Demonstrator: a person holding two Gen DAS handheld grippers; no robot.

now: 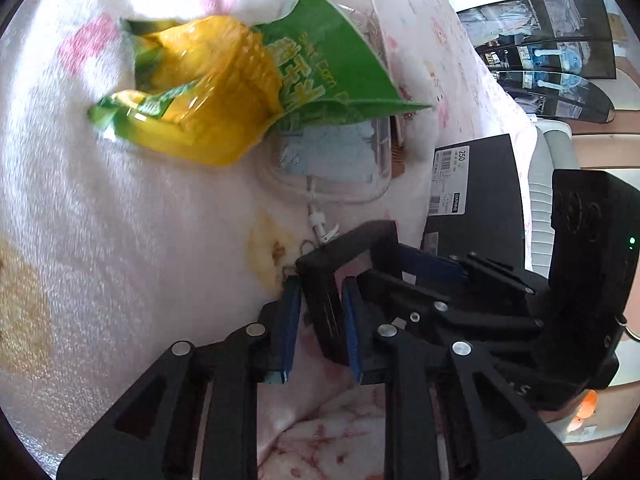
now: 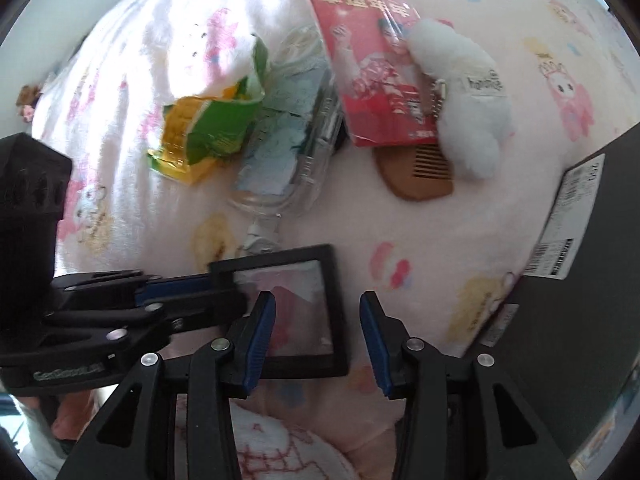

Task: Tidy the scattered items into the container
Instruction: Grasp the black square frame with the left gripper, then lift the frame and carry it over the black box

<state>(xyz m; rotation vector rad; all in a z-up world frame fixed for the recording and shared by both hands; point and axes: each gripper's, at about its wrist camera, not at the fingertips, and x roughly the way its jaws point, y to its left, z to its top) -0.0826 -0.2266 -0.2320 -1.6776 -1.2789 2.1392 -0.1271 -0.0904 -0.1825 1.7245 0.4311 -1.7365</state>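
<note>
A small black picture frame [image 2: 298, 304] is tilted up off a pink cartoon-print blanket [image 2: 440, 240]. My left gripper [image 1: 320, 284] is shut on the frame's [image 1: 322, 316] left edge, blue pads against both faces. It reaches in from the left in the right wrist view [image 2: 200, 284]. My right gripper [image 2: 316, 300] hangs open over the frame's right side, and its pads are not pressing on it. The container, a black box [image 2: 580, 280] with a white barcode label, lies at the right edge [image 1: 480, 184].
Beyond the frame lie a green-and-yellow corn packet [image 2: 204, 136], a clear plastic case [image 2: 288, 140] with a white cable, a red booklet [image 2: 376, 68], a white plush toy [image 2: 464, 96] and a brown comb [image 2: 420, 176]. The blanket bulges up at the back.
</note>
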